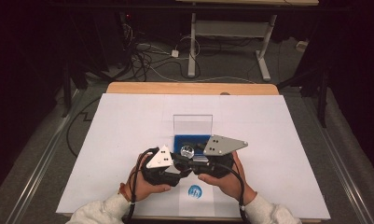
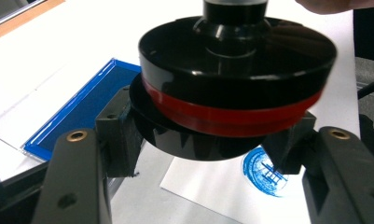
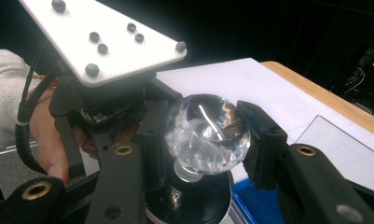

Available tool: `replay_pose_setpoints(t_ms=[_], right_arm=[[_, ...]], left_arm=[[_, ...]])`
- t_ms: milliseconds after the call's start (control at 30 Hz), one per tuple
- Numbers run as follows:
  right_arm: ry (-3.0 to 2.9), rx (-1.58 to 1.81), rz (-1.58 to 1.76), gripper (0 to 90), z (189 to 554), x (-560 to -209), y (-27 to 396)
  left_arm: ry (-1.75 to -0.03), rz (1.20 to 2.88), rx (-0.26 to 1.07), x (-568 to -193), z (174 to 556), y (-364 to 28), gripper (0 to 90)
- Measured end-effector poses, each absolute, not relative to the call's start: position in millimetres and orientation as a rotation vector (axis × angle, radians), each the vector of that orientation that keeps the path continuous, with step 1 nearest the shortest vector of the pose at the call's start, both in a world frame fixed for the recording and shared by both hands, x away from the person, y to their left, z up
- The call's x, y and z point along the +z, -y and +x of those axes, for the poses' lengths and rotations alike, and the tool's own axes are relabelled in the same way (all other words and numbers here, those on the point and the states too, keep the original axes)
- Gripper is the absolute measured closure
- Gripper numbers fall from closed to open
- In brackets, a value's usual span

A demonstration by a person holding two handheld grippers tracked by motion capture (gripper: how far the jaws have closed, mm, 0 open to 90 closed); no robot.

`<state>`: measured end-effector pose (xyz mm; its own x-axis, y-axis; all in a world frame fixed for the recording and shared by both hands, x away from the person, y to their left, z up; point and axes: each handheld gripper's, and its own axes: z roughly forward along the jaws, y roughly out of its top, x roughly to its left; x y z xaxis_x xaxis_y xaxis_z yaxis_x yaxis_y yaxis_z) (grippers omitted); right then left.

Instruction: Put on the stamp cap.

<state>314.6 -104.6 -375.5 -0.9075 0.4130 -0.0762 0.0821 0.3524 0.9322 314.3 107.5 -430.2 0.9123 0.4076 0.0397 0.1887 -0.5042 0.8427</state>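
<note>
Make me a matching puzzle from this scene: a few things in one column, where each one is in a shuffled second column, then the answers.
Things
1. faceted clear crystal knob
2. round black base with a red band
3. round blue stamp print
4. flat blue ink pad

Places
A. between the left gripper's jaws
B. on the small white paper slip
C. between the right gripper's jaws
D. in an open clear case on the table

Pairs: 1-C, 2-A, 3-B, 4-D

Dim room (cables (image 1: 147, 58) across floor)
</note>
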Motion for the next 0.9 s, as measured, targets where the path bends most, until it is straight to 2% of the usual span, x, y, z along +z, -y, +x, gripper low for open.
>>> replay_pose_setpoints(t_ms=[900], right_arm=[[-2.311,1.584,0.449,57.4,316.5,-383.1,107.3]], left_arm=[[-0.426,2.093,0.282,-428.3,309.6,-107.3,37.2]])
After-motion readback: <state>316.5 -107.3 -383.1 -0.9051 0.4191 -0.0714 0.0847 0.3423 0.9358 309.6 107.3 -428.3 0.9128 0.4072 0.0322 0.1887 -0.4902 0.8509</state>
